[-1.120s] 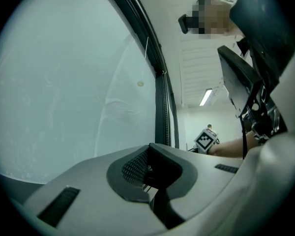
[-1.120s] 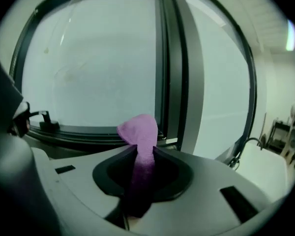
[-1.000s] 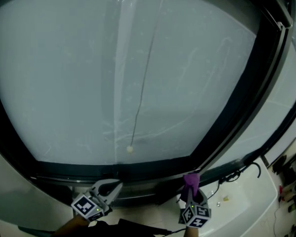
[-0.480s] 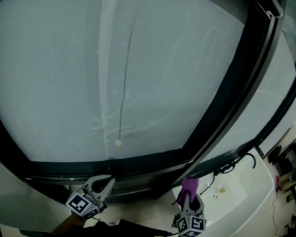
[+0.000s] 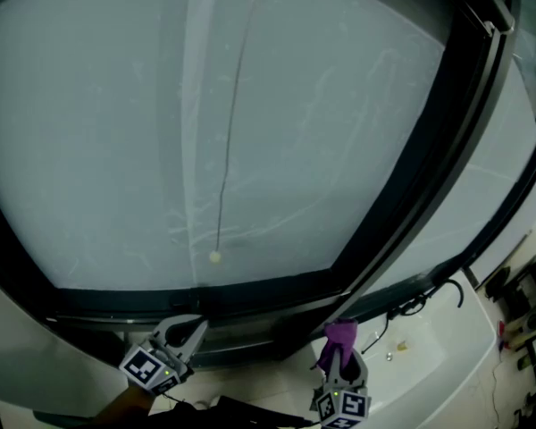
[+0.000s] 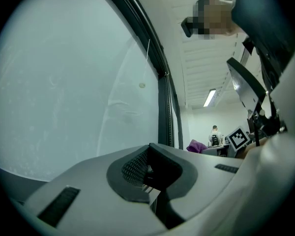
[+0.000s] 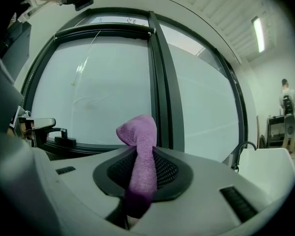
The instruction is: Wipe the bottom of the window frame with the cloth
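The right gripper [image 5: 339, 365] has its 2 jaws pressed together on the purple cloth [image 5: 342, 334]. In the right gripper view the cloth [image 7: 140, 156] runs up between the 2 dark mesh pads [image 7: 164, 170], and its folded tip stands above the jaw tips.

In the head view the cloth sits just below the bottom rail of the window frame [image 5: 250, 295], close to where the dark mullion [image 5: 411, 186] meets that rail. Whether the cloth touches the rail cannot be told. From the right gripper view the tip lines up with the mullion [image 7: 160, 92], and the rail lies beyond it.

The left gripper [image 5: 183, 336] hangs to the left, also just below the rail and well apart from the cloth. Its own view shows the jaws [image 6: 150, 168] closed together with nothing between them.

A thin cord ends in 1 small bead [image 5: 215, 257] against the frosted pane [image 5: 116, 132]. To the right of the cloth a dark faucet [image 5: 429, 295] curves over a white sink [image 5: 429, 356].
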Action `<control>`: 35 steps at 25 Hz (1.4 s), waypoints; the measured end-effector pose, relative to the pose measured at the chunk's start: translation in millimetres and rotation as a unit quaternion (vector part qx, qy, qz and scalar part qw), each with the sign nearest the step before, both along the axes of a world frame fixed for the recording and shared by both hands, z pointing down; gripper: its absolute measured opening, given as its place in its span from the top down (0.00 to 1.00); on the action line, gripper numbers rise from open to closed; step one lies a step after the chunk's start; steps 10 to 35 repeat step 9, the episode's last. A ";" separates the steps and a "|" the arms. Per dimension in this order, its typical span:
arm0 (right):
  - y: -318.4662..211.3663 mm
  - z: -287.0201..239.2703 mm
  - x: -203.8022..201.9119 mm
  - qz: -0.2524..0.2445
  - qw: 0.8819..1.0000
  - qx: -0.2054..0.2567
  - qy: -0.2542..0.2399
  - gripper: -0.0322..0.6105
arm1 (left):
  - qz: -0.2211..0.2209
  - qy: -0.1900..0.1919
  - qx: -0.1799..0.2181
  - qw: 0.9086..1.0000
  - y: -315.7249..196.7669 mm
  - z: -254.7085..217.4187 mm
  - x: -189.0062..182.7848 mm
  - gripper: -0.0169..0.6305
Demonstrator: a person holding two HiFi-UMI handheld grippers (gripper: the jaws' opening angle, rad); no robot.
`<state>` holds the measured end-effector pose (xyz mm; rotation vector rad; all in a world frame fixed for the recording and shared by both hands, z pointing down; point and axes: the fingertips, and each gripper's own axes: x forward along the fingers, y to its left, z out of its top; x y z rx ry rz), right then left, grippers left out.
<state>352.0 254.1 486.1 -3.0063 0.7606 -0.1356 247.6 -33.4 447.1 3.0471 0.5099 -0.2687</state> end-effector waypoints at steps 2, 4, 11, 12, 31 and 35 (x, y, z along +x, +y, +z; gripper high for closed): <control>3.8 1.7 1.2 0.001 1.000 -0.001 0.002 0.83 | -0.002 0.003 0.000 1.000 -0.1 -0.1 0.0 0.97; 6.9 4.0 2.1 0.001 1.000 -0.001 -0.001 0.83 | -0.003 0.002 -0.002 1.000 -0.1 0.1 -0.2 0.97; 7.6 5.0 -0.1 0.000 1.000 -0.003 -0.013 0.83 | -0.001 -0.002 -0.006 1.000 0.3 1.4 -1.9 0.97; 7.6 5.0 -0.1 0.000 1.000 -0.003 -0.013 0.83 | -0.001 -0.002 -0.006 1.000 0.3 1.4 -1.9 0.97; 7.6 5.0 -0.1 0.000 1.000 -0.003 -0.013 0.83 | -0.001 -0.002 -0.006 1.000 0.3 1.4 -1.9 0.97; 7.6 5.0 -0.1 0.000 1.000 -0.003 -0.013 0.83 | -0.001 -0.002 -0.006 1.000 0.3 1.4 -1.9 0.97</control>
